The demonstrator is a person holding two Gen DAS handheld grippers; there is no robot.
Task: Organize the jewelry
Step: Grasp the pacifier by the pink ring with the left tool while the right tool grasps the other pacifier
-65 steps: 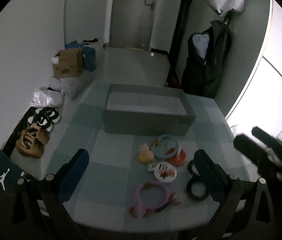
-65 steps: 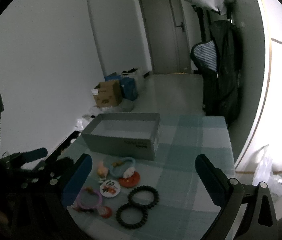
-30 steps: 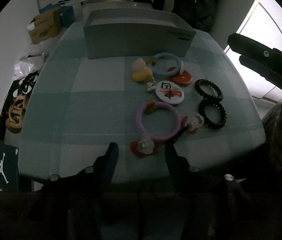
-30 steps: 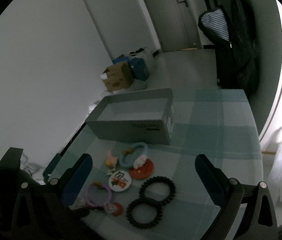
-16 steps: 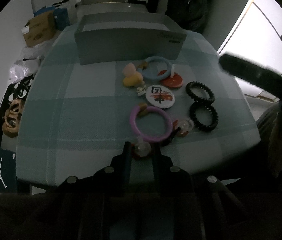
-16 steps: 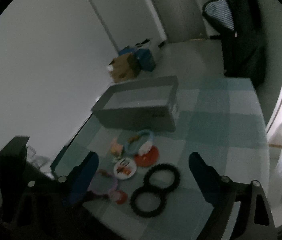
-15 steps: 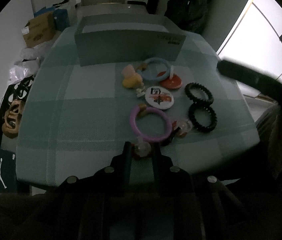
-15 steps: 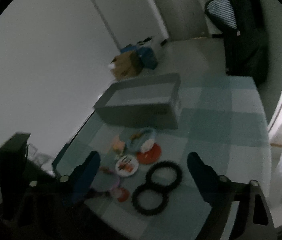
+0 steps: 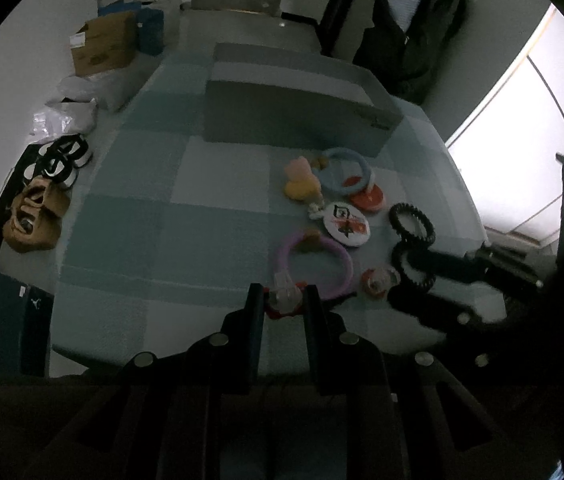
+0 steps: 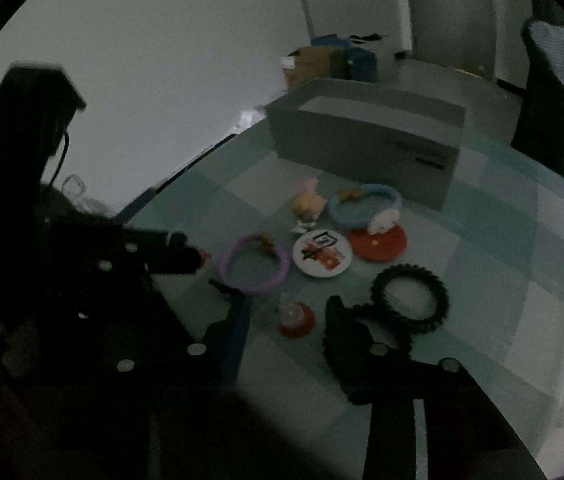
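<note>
Both grippers are low over the checked cloth (image 9: 130,216). My left gripper (image 9: 281,300) sits at the bottom centre of its own view, its fingers pressed in on a small clear-and-red clip (image 9: 284,295) at the near edge of the purple bracelet (image 9: 314,264). My right gripper (image 10: 286,316) is closing at the lower middle of its view, with a second red clip (image 10: 296,318) lying between the fingers and not yet touched. Its right finger overlaps the nearer of two black coil hair ties (image 10: 410,300), which lie touching each other to the right.

Above the clips, near the frame centre, lie a white round badge (image 10: 322,258), a red disc (image 10: 378,242), a blue bracelet (image 10: 364,206) and a small yellow and pink figure (image 10: 310,200). Beyond them, in the upper part of the frame, stands the open grey box (image 10: 366,136).
</note>
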